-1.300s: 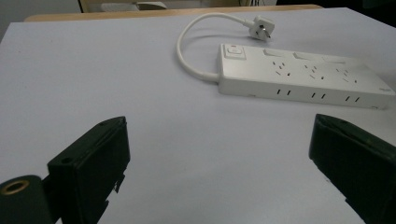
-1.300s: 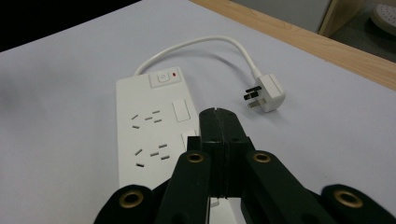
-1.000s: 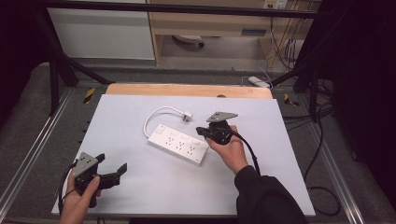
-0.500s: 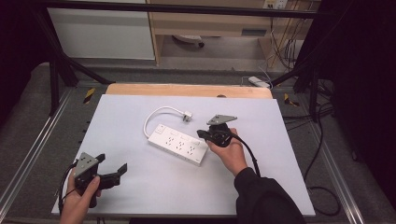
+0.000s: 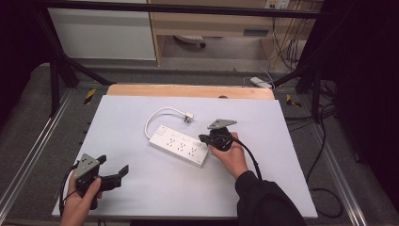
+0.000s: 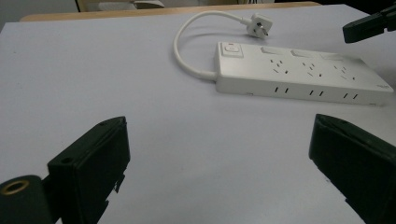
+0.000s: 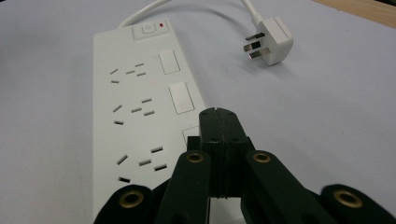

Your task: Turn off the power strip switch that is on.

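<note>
One power strip (image 5: 180, 146), two tongs (image 5: 203, 139).

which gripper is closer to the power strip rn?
Right. The right gripper, jaws shut, sits over the near end of the power strip. The left gripper, jaws open, is well off toward the table's front-left corner, apart from it.

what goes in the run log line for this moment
right claw: shut over white plastic power strip | left claw: open, apart
</note>
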`<state>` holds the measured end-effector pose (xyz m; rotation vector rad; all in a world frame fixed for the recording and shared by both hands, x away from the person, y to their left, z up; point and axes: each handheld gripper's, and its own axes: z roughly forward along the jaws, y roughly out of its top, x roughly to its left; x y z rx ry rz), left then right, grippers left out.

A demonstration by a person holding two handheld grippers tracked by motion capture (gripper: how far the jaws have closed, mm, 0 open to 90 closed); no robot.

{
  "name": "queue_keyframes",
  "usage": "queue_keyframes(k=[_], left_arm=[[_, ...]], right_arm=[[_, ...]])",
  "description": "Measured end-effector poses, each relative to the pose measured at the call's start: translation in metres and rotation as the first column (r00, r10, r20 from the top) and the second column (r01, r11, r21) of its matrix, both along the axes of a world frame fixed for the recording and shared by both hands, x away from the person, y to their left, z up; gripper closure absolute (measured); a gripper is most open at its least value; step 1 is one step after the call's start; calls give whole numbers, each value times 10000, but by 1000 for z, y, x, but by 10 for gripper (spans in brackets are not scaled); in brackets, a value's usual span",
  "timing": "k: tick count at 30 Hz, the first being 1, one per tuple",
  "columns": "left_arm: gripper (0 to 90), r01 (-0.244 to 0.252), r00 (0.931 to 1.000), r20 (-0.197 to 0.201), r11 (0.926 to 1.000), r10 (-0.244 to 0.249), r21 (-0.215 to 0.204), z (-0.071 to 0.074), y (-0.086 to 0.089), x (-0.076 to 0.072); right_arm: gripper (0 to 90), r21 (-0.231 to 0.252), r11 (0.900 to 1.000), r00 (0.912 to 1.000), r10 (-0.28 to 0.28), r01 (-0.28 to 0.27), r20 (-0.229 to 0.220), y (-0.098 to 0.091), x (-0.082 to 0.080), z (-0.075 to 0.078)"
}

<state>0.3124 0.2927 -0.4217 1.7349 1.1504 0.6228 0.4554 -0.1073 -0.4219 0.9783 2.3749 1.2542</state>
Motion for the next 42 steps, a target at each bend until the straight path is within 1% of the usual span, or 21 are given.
queue_keyframes(k=[6,8,11,14,17,24,27,30,38,42], left_arm=[[51,5,10000,2,10000,-5,16,0,0,0],[51,1,10000,-12,10000,-1,2,0,0,0],[51,9,10000,-11,10000,-9,-1,0,0,0],[51,16,10000,-20,10000,-16,3,0,0,0],[51,23,10000,-22,10000,-23,5,0,0,0],[51,30,10000,-23,10000,-30,4,0,0,0],[51,37,10000,-22,10000,-37,12,0,0,0],[51,45,10000,-30,10000,-45,-13,0,-1,0],[51,38,10000,-22,10000,-38,27,0,-1,0],[51,56,10000,-31,10000,-56,54,-1,-1,0]], right_arm=[[900,-27,10000,10000,5,-5,-92,1,-1,-4],[900,-60,10000,10000,-4,4,-8,0,-1,-5],[900,-55,10000,10000,-71,71,-58,0,-1,-7],[900,-58,10000,10000,-51,51,-23,0,-1,-9],[900,5,10000,9999,-74,74,-94,1,-2,-10],[900,-2,10000,9999,-27,27,-107,4,-2,-13],[900,2,10000,10000,-12,12,-33,5,-2,-14],[900,24,10000,10000,48,-47,-84,5,-2,-16],[900,19,10000,10000,-9,8,21,4,-2,-17],[900,99,9999,10000,-28,28,57,4,-3,-18]])
